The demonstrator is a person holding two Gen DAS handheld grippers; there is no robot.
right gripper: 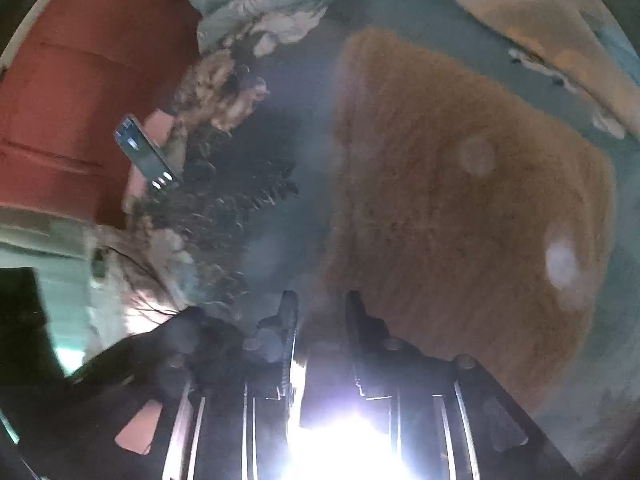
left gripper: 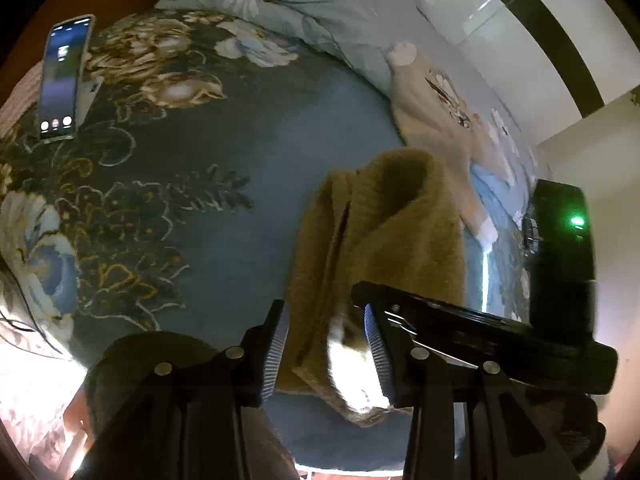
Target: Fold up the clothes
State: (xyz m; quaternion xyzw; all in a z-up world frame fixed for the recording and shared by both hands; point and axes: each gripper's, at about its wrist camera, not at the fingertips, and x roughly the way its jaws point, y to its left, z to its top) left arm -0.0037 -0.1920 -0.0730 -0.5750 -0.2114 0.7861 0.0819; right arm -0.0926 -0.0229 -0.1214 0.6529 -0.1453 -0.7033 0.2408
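Note:
A mustard-brown knit garment point(left gripper: 384, 240) lies bunched on the blue floral bedspread point(left gripper: 240, 184). My left gripper point(left gripper: 326, 316) is open, its fingers either side of the garment's near edge, where a white label shows. The right gripper's black body point(left gripper: 560, 264) with a green light is at the garment's right side. In the blurred right wrist view the garment point(right gripper: 460, 208) spreads flat on the bed. My right gripper point(right gripper: 322, 304) is low at its near left edge; its fingers stand a little apart, and glare hides whether cloth is between them.
A lit phone point(left gripper: 62, 76) lies on the bedspread at the far left and also shows in the right wrist view point(right gripper: 148, 156). A cream printed garment point(left gripper: 436, 104) lies beyond the brown one. A pale green floral quilt point(left gripper: 304, 4) is heaped at the far side. A red-brown headboard point(right gripper: 72, 92) stands left.

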